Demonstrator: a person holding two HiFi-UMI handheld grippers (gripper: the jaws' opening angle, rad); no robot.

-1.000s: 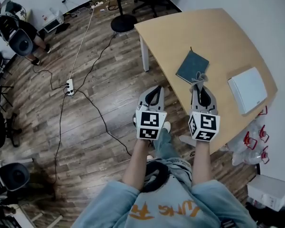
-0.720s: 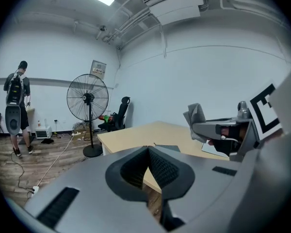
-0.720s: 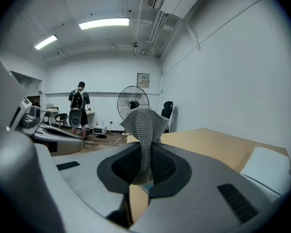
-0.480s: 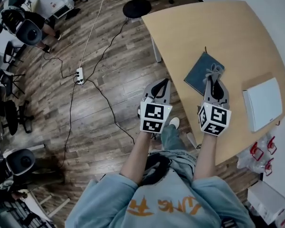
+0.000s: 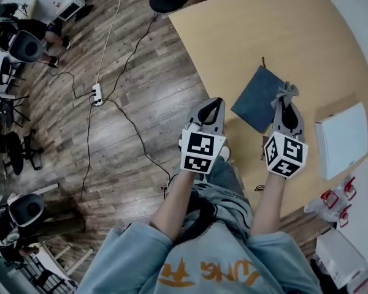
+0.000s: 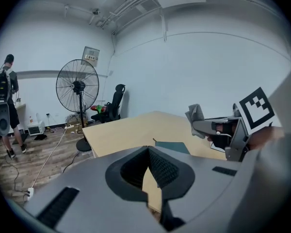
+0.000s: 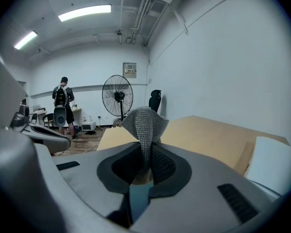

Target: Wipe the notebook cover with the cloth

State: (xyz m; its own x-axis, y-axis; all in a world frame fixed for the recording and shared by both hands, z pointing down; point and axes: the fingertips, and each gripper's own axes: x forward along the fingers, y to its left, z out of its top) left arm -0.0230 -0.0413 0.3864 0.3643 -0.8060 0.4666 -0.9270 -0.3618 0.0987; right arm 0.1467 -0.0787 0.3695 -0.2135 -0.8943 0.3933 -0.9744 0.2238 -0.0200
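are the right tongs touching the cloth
Touching. The right gripper view shows the cloth pinched between the right tongs, which are shut on it, with its top bunched up above them.

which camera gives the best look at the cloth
The right gripper view: the cloth sits close-up at centre, pinched between the shut jaws. The head view shows it tiny by the notebook; the left gripper view shows it small, from the side.
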